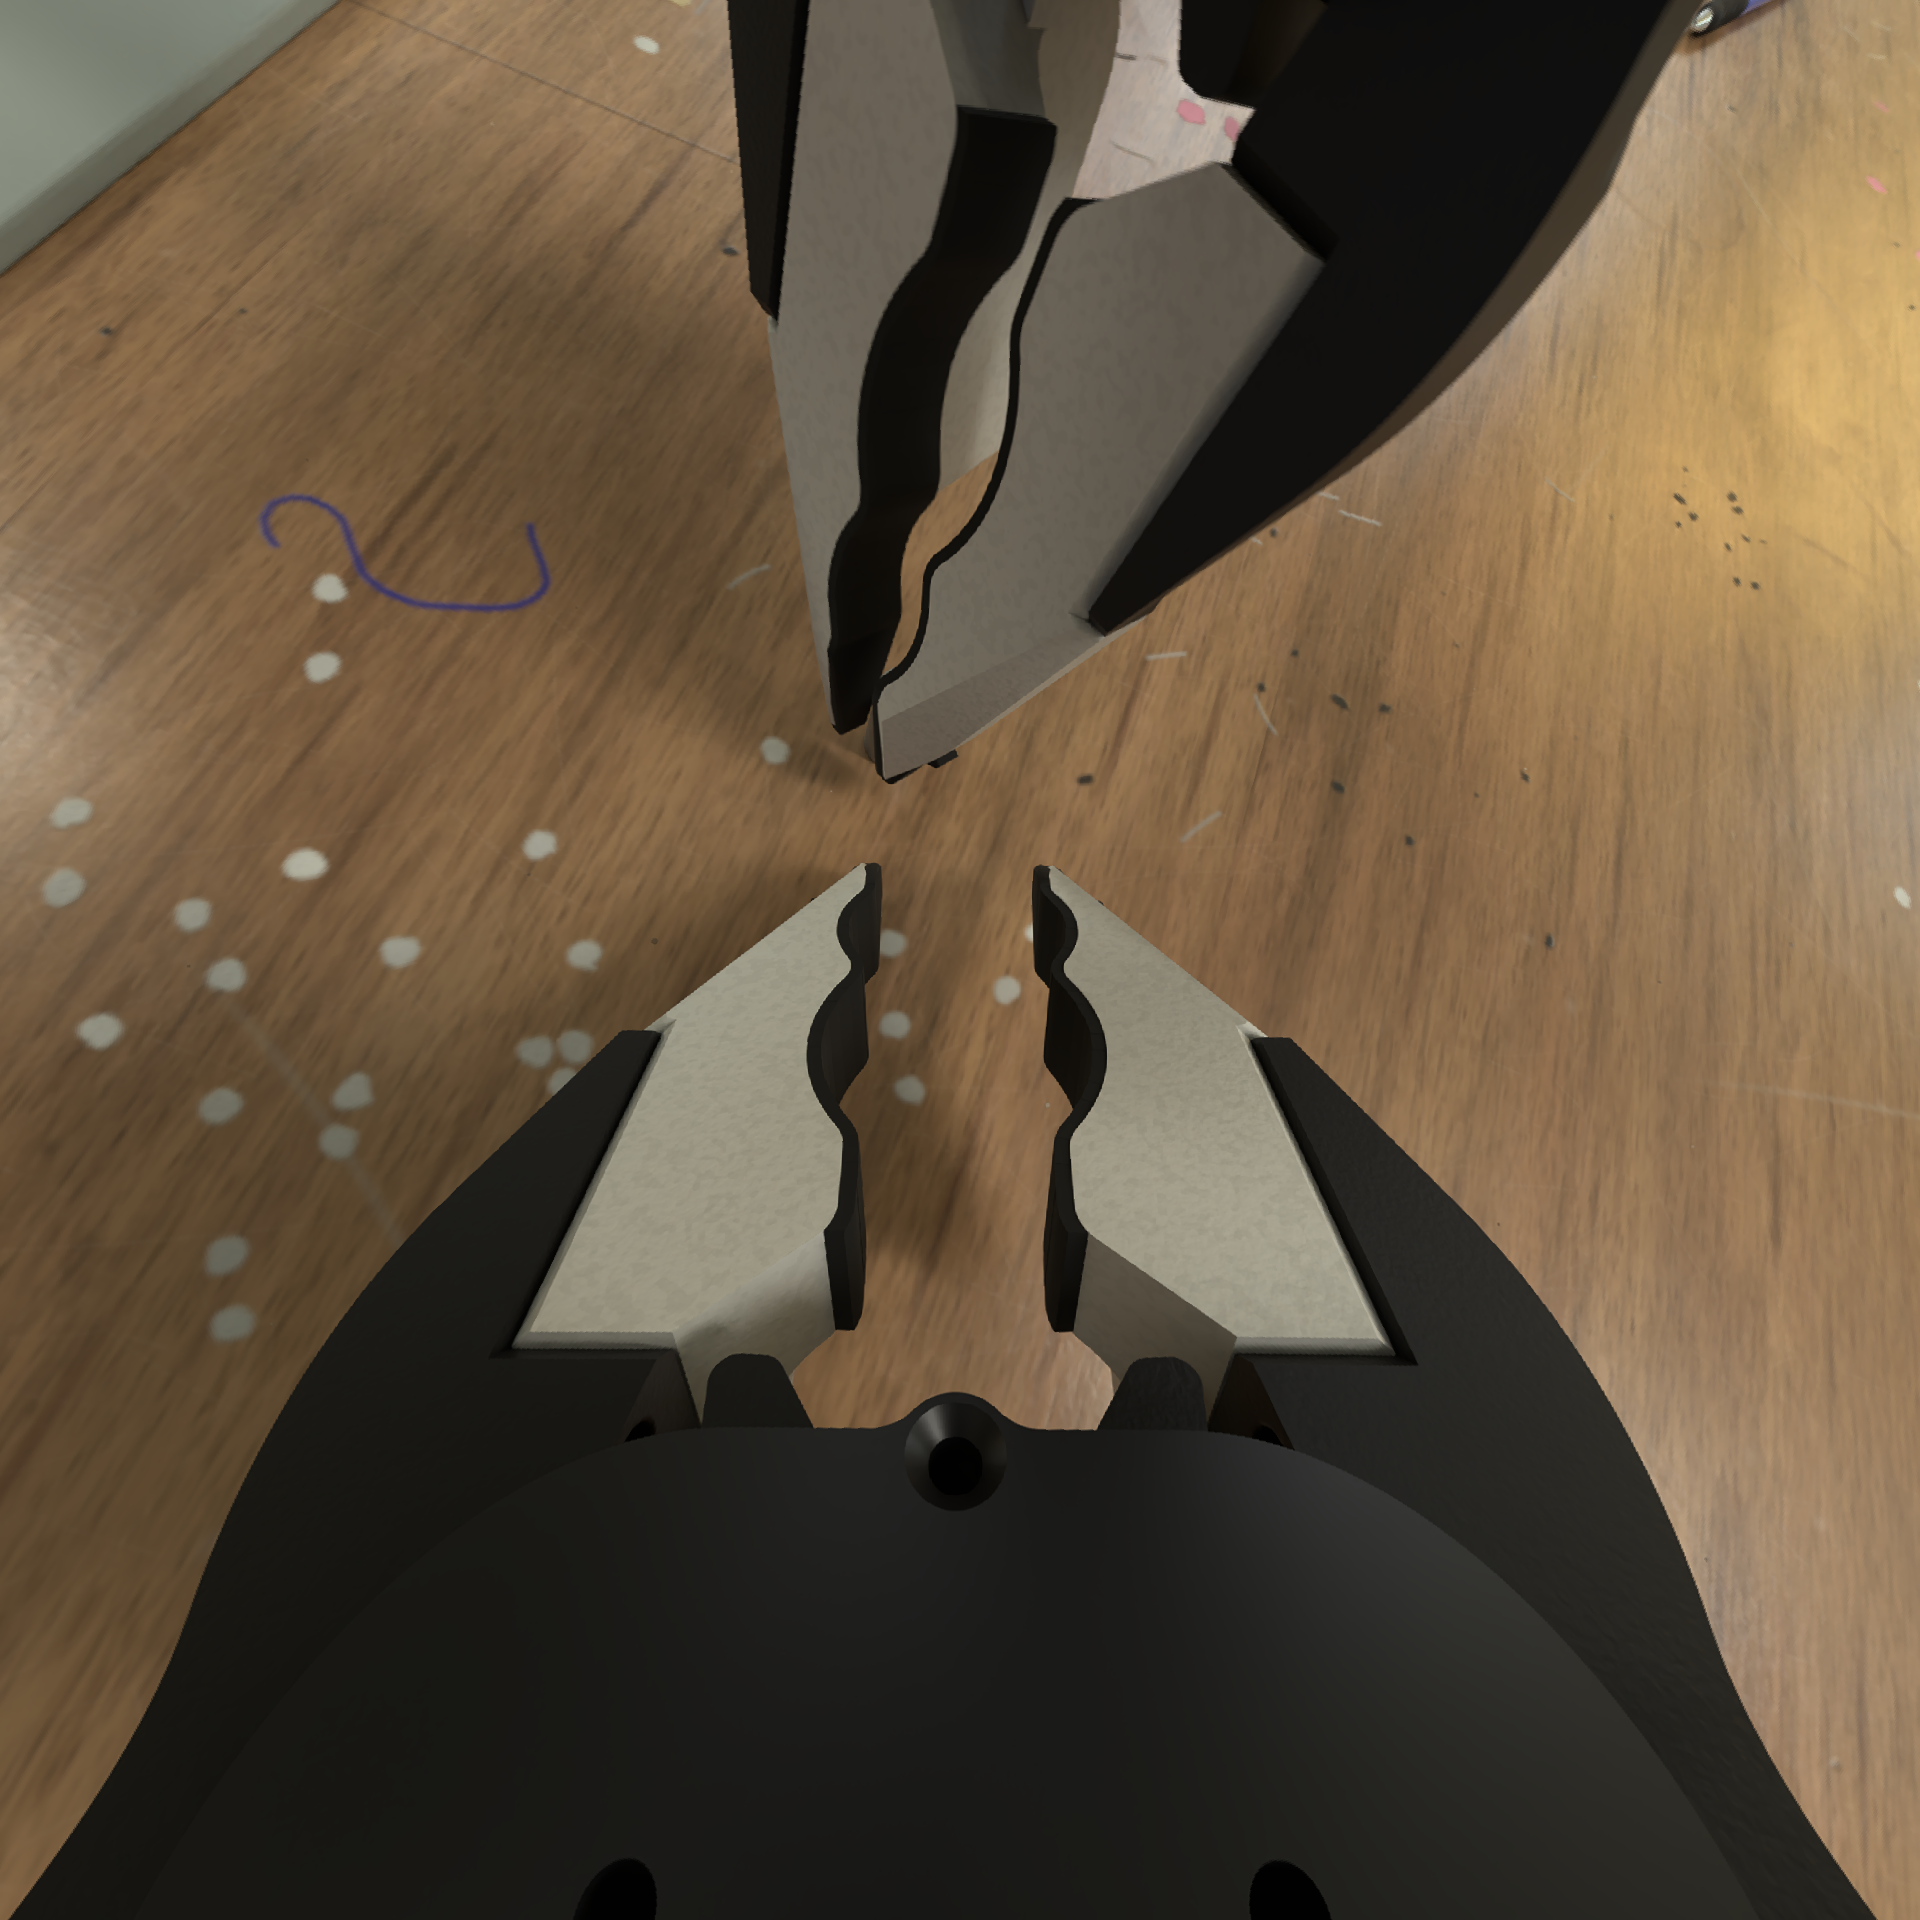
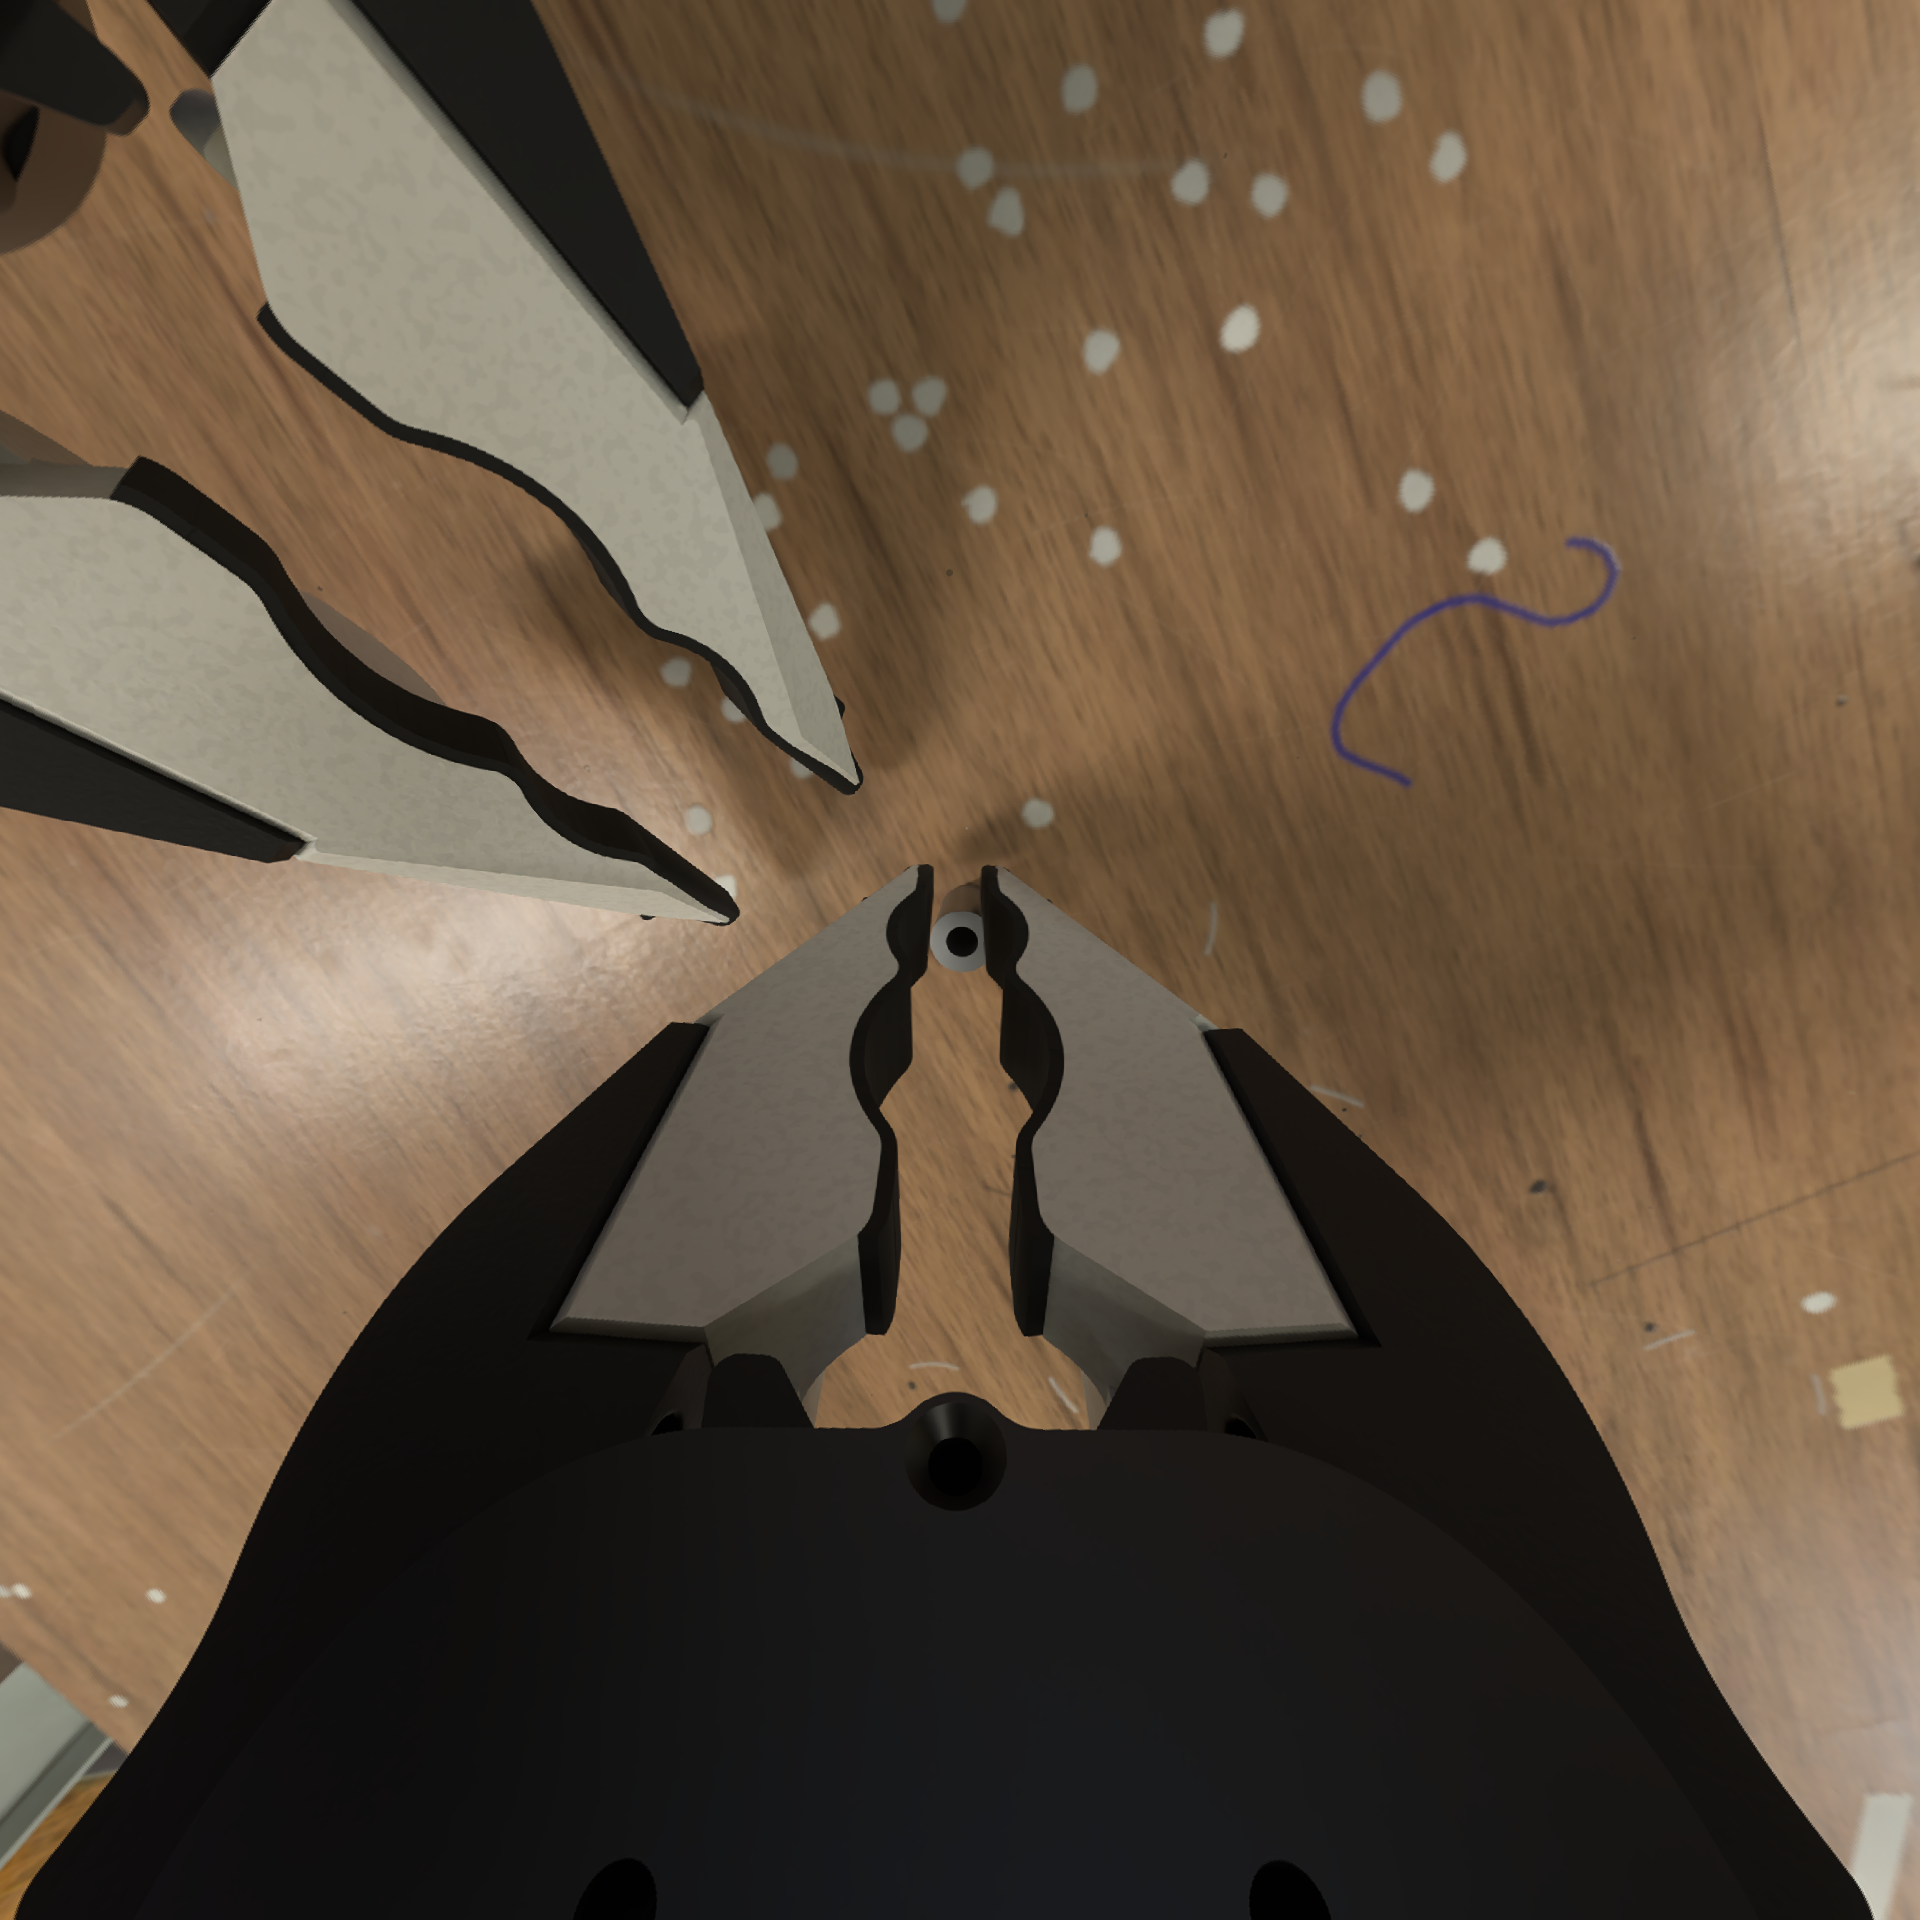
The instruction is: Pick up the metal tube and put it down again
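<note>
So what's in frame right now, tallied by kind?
Grippers: 2, the right gripper closed around the metal tube, and the left gripper open
Metal tubes: 1
Blue scribbles on the wooden table: 1
Total: 4

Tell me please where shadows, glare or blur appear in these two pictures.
Left wrist view: a soft shadow lies on the wooden floor below the right tongs; warm glare at the right edge; the wood grain smears outward. Right wrist view: pale glare left of the tongs, a dark shadow band beyond the metal tube; the floor is streaked.
</note>
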Motion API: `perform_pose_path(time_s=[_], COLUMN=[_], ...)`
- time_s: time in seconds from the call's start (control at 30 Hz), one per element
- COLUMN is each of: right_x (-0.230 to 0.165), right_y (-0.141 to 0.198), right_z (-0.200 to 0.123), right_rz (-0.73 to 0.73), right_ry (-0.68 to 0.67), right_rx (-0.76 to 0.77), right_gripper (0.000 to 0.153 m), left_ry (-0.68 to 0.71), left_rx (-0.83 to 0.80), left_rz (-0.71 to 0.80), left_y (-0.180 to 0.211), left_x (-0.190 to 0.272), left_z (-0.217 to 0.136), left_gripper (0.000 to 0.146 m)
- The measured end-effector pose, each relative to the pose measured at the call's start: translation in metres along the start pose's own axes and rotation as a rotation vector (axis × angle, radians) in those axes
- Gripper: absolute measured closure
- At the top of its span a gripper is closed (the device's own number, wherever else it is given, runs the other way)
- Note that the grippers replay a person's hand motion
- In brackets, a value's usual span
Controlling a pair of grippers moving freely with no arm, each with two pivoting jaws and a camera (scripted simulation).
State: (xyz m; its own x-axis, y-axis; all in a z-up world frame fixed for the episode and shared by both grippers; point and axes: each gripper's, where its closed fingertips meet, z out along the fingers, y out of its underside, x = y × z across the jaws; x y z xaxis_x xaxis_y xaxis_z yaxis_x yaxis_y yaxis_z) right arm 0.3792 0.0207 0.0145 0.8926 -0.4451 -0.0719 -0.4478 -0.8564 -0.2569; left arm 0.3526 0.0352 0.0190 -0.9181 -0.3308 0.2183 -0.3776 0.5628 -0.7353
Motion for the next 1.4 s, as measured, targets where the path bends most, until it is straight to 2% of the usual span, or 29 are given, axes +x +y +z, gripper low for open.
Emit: perform_pose_path(time_s=[0.17, 0.57, 0.7, 0.9, 1.0, 1.17, 1.27, 1.4], right_x=[0.0, 0.0, 0.001, 0.001, 0.005, 0.003, 0.0, -0.013], right_y=[0.001, 0.001, -0.001, 0.009, 0.014, 0.009, 0.007, -0.006], right_z=[0.001, 0.001, 0.001, -0.005, -0.004, 0.003, 0.004, -0.015], right_rz=[0.006, -0.03, -0.017, -0.011, -0.015, -0.017, -0.061, -0.327], right_ry=[-0.046, -0.034, -0.04, -0.027, 0.011, -0.011, -0.002, 0.225], right_rx=[0.014, 0.009, 0.078, 0.226, 0.308, 0.426, 0.45, 0.591], right_gripper=[0.129, 0.128, 0.127, 0.109, 0.107, 0.109, 0.141, 0.141], left_ry=[-0.009, -0.019, -0.012, -0.015, -0.027, -0.038, -0.045, -0.041], left_rx=[-0.001, -0.005, -0.006, -0.017, -0.03, -0.032, -0.025, 0.044], left_rz=[0.011, 0.015, 0.003, 0.002, 0.007, 0.002, -0.015, -0.019], left_y=[0.0, 0.001, 0.001, 0.002, 0.004, 0.004, 0.003, -0.006], left_x=[0.0, -0.001, -0.001, -0.001, -0.002, -0.003, -0.005, -0.005], left_z=[0.0, 0.001, 0.001, 0.001, 0.003, 0.003, 0.002, -0.004], left_gripper=[0.117, 0.117, 0.117, 0.116, 0.116, 0.117, 0.117, 0.116])
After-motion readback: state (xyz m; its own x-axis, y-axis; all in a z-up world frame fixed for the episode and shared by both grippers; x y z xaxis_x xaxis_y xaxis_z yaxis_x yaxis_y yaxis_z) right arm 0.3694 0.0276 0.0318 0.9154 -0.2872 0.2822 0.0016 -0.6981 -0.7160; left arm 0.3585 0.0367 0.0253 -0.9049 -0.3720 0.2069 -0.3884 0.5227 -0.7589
